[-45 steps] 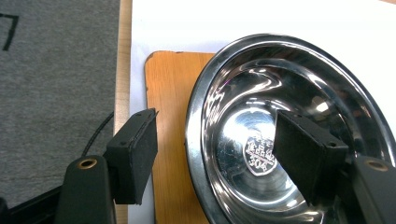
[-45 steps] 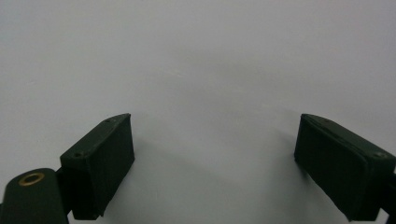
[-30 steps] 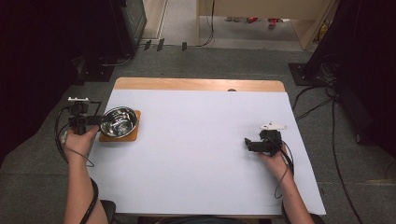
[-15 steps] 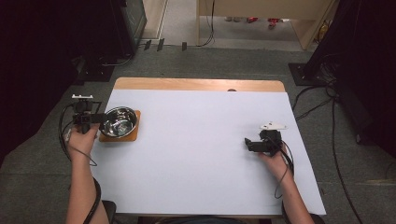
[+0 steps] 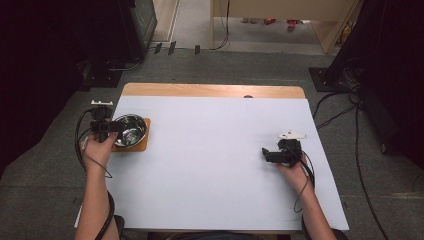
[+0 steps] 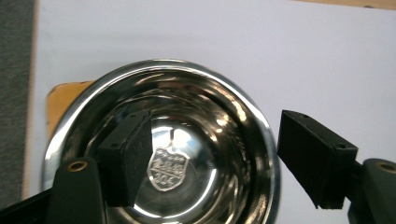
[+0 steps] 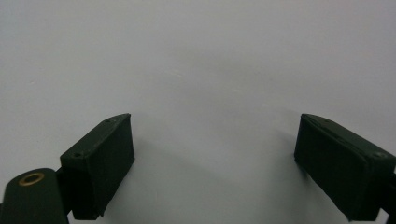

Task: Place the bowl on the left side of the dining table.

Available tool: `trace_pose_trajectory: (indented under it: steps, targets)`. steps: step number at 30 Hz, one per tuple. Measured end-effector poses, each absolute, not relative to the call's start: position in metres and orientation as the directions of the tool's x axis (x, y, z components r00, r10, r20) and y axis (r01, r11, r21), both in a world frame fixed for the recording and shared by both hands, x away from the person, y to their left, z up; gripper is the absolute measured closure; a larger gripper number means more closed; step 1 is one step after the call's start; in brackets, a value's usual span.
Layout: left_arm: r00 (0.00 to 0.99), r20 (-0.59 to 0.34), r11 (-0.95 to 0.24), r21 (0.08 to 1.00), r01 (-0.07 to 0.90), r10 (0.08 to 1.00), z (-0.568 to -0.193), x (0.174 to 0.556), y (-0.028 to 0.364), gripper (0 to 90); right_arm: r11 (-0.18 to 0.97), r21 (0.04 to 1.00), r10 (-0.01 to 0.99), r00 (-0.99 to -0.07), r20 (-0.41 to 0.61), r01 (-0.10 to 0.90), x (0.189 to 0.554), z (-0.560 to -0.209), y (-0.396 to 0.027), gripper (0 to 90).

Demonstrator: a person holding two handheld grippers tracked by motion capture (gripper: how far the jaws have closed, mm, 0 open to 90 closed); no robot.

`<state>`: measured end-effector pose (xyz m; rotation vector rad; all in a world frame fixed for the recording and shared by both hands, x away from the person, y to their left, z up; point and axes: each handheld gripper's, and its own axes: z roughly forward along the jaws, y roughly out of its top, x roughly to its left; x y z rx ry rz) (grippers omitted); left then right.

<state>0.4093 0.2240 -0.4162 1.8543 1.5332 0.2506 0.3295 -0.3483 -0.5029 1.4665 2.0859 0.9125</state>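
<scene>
A shiny metal bowl (image 5: 129,131) sits on a flat orange mat (image 5: 142,146), near the left edge of the white surface (image 5: 215,165). The left gripper (image 5: 116,127) is right at the bowl. In the left gripper view, one of its fingers (image 6: 127,158) is over the inside of the bowl (image 6: 187,149) and the other is outside the rim. The fingers stand apart and do not squeeze the rim. The right gripper (image 5: 265,154) rests far from the bowl, on the other side of the surface. Its fingers (image 7: 100,163) are wide open with nothing between them.

Both grippers' fingers (image 7: 332,165) apart
</scene>
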Motion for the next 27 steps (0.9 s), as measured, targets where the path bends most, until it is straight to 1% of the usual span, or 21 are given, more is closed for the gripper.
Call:
trace_pose_trajectory:
  steps: [7,13,18,24,27]
  targets:
    - [0.308,-0.313,-0.055,0.616,0.786,0.899,-0.417,0.410,0.214,27.5,0.224,0.722,0.937,-0.348,0.024,0.654,0.329,-0.503,-0.348,11.4]
    - [0.328,-0.309,-0.075,0.617,0.783,0.893,-0.419,0.410,0.203,27.6,0.224,0.722,0.937,-0.348,0.025,0.654,0.330,-0.503,-0.348,11.4]
    - [0.362,-0.291,-0.115,0.618,0.778,0.885,-0.421,0.412,0.190,27.6,0.224,0.722,0.937,-0.348,0.025,0.654,0.330,-0.503,-0.348,11.4]
    - [0.401,-0.312,-0.132,0.625,0.769,0.861,-0.423,0.412,0.178,27.7,0.224,0.722,0.937,-0.348,0.025,0.654,0.330,-0.503,-0.348,11.4]
    - [0.412,-0.301,-0.149,0.624,0.767,0.860,-0.424,0.412,0.171,27.8,0.224,0.722,0.937,-0.348,0.025,0.654,0.330,-0.503,-0.348,11.4]
